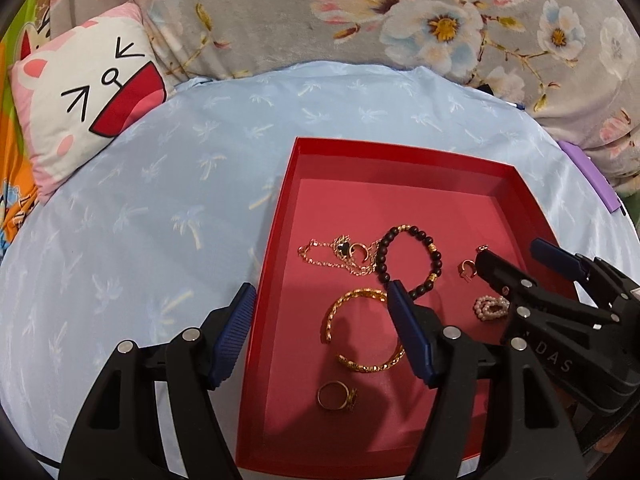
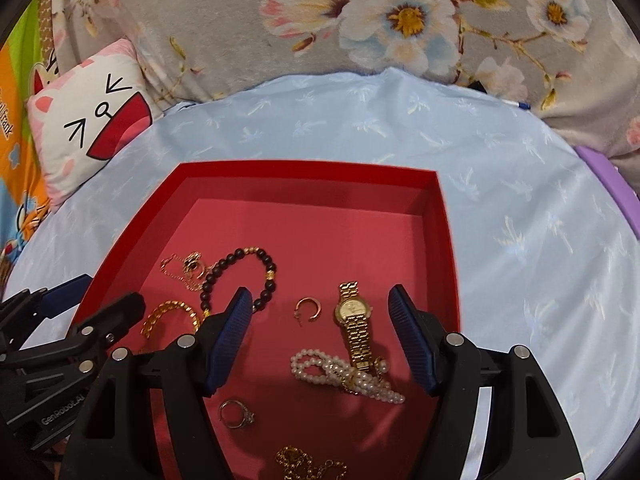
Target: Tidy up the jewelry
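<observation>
Tray: red tray (image 2: 448, 240) sits on a light blue cloth (image 1: 160, 200) with a faint palm print, and all the jewelry is inside it.
Left gripper (image 1: 322, 330): jaws spread wide with nothing between them; one blue finger hangs over the cloth, the other over the tray.
Right gripper (image 2: 320, 336): jaws also spread and holding nothing, hovering above the tray's right half.
Between the right jaws: gold watch (image 2: 354, 322), small gold hoop earring (image 2: 307, 309) and pearl bracelet (image 2: 344, 374), all lying flat on the tray floor.
Left side of tray: black bead bracelet (image 1: 412, 258), thin gold chain (image 1: 336, 258) just beside it, and a chunky gold bangle (image 1: 360, 330) below them.
Near edge: gold ring (image 1: 334, 396) in the left view, silver-looking ring (image 2: 236, 414) in the right view, plus another gold chain (image 2: 308, 464) cut off at the bottom.
Background: cat-face pillow (image 1: 88, 84) and a grey flowered blanket (image 2: 400, 20) beyond the cloth.
</observation>
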Demonstrator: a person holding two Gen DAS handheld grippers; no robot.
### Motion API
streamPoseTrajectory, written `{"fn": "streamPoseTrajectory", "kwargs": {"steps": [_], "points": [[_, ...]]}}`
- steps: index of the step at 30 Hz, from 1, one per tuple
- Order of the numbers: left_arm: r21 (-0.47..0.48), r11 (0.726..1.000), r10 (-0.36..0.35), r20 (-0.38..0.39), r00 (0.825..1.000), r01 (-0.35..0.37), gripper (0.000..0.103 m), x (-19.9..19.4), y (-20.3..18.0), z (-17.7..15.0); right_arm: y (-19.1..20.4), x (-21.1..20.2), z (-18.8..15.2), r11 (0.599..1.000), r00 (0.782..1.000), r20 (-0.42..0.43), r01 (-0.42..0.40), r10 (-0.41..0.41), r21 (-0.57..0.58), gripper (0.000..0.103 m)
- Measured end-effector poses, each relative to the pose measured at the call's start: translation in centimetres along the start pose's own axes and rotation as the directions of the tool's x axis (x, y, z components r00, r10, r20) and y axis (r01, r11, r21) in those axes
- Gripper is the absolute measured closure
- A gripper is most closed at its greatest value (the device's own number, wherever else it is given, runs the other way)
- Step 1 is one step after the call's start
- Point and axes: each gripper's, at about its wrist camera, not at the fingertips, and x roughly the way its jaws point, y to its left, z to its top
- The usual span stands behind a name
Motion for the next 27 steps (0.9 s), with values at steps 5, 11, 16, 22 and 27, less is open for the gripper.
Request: {"fn": "streamPoseTrajectory", "kwargs": {"steps": [5,11,16,22,27], "points": [[0.019,1.000,-0.003,-0.011,1.000,0.003,0.038,-1.2,-0.6,-1.5,-0.2,-1.7,-2.4,1.000,1.000,-0.010,-0.018,0.018,0.019,0.035],[0.052,0.998,0.018,0.003,1.000,-0.019,0.038,-3.5,-1.4,-3.2,-0.3,-3.7,-4.6,0.999,0.999,-0.006,-0.049,0.049,-0.007,0.035],[0.068,0.995,0.069,0.038,0.997,-0.072,0.038,-5.5,-1.9,-3.9,-1.3,-7.6,-5.6,0.998,0.996,0.092,-0.022,0.016,0.058,0.029],[0.069,0.996,0.060,0.061,0.996,-0.064,0.037,-7.1,-2.0,-4.3,-1.6,-10.8,-7.7,0.997,0.996,0.084,-0.009,0.003,0.076,0.027],[0.091,0.993,0.063,0.064,0.996,-0.069,0.029,-7.5,-2.1,-5.4,-1.7,-11.5,-9.6,0.996,0.999,0.054,0.001,-0.006,0.089,0.027]]}}
